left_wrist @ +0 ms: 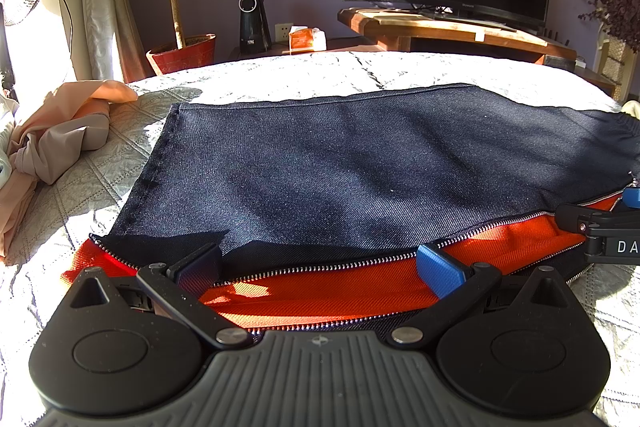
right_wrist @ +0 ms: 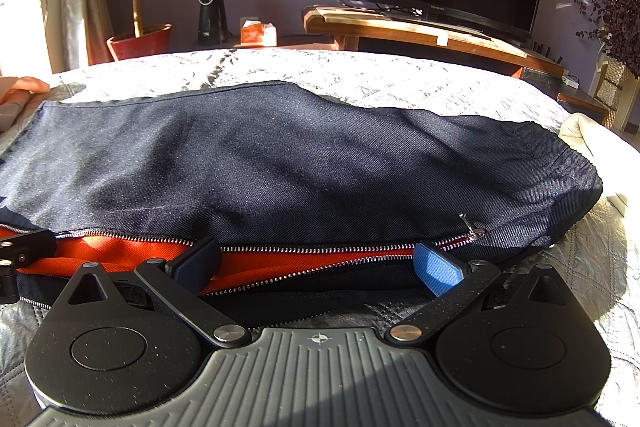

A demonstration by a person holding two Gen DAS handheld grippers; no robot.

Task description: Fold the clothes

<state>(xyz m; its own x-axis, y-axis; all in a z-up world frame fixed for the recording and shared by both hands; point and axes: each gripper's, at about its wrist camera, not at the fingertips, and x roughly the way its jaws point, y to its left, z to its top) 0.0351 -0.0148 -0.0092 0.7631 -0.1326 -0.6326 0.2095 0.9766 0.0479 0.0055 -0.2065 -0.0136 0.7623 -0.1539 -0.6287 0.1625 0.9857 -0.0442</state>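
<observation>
Both grippers sit wide open at the unzipped near edge of a dark navy garment on the bed.

The navy garment (left_wrist: 340, 163) lies flat across the quilted bed (left_wrist: 304, 71), stretching away ahead of both pairs of fingers, its orange lining (left_wrist: 320, 291) and zipper teeth (left_wrist: 320, 269) showing between them. The left gripper (left_wrist: 320, 267) has its fingers spread apart over the lining, gripping nothing; the right gripper (right_wrist: 320, 265) is likewise spread, with the zipper pull (right_wrist: 472, 227) just beyond its right finger. A crumpled peach cloth (left_wrist: 60, 131) lies well off to the left of the left fingers.
</observation>
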